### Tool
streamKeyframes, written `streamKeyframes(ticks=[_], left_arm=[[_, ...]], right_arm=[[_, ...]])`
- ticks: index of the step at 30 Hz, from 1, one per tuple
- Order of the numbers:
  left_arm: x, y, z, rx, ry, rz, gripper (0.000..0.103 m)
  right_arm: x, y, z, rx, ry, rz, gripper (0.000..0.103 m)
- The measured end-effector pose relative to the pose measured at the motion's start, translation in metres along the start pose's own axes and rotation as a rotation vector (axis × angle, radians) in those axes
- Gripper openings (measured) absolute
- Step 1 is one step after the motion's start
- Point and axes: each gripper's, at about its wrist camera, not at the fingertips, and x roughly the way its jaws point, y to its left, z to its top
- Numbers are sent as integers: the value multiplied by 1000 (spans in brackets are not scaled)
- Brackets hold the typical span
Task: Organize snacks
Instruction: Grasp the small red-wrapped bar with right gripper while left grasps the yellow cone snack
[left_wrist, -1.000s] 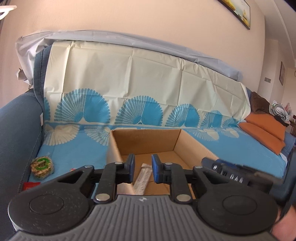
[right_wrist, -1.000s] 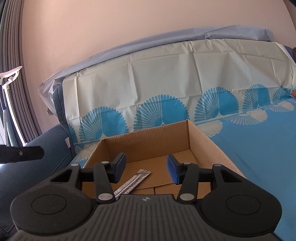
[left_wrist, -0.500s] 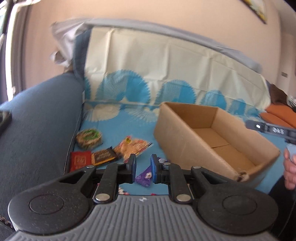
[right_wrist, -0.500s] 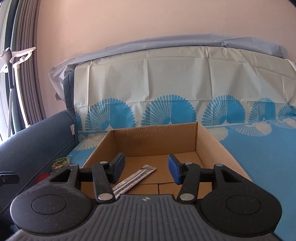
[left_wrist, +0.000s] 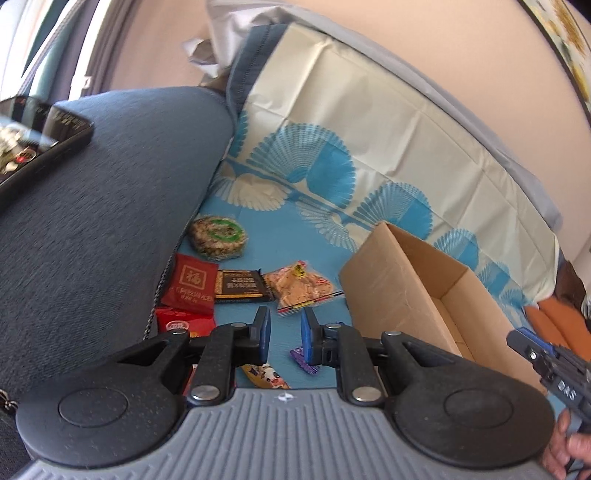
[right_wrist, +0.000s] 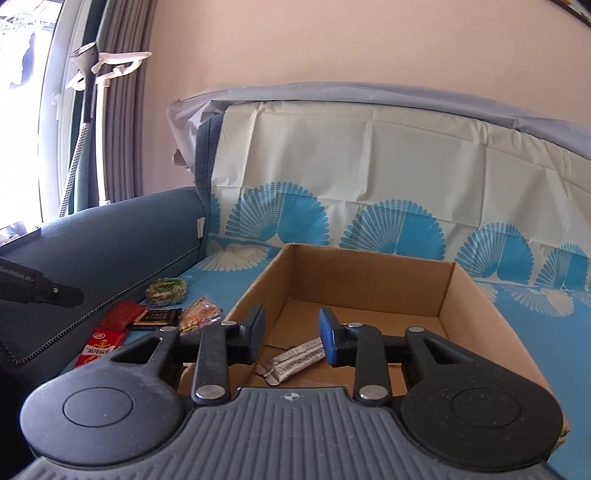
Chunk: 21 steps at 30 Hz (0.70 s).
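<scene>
- The sofa (left_wrist: 92, 206), under a blue fan-print cover (left_wrist: 332, 122), carries everything: loose snacks on the seat by the armrest, the box to their right.
- The box (right_wrist: 472, 314) sits open on the seat. It holds one silver bar (right_wrist: 295, 356), lying flat on the bottom near the front wall; the rest of the floor that I can see is bare.
- My right gripper (right_wrist: 291, 338) hovers over the box's near edge, jaws spread and grasping nothing, the silver bar showing in the gap below them.
- My left gripper (left_wrist: 284, 338) hangs above the loose snacks, jaws parted a little and holding nothing.
- Loose snacks, biggest first: a round seed cake (left_wrist: 217, 236) nearest the sofa back, a red packet (left_wrist: 192, 282) against the armrest, a clear bag of crackers (left_wrist: 301, 286) near the box's corner, a dark bar (left_wrist: 242, 286) between those two, another red pack (left_wrist: 183, 323) partly behind my left jaw, a purple wrapper (left_wrist: 301, 360) and a cow-print sweet (left_wrist: 264, 373) directly below the jaws.
- I judge the sorting barely begun: one item boxed, the pile waiting. The step in hand is choosing the next pick with the left.
- Next, I would open wider, drop onto the crackers or the purple wrapper, and pinch across a thin edge; flat, slippery packets may slide away rather than lift.
</scene>
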Motion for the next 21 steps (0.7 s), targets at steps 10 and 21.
streamKeyframes(ticks=[10, 21], left_arm=[[10, 16, 3, -95, 42, 30, 19], [17, 11, 4, -70, 66, 61, 27]], right_arm=[[12, 101, 6, -33, 58, 266, 34], [86, 141, -56, -19, 359, 135, 46]])
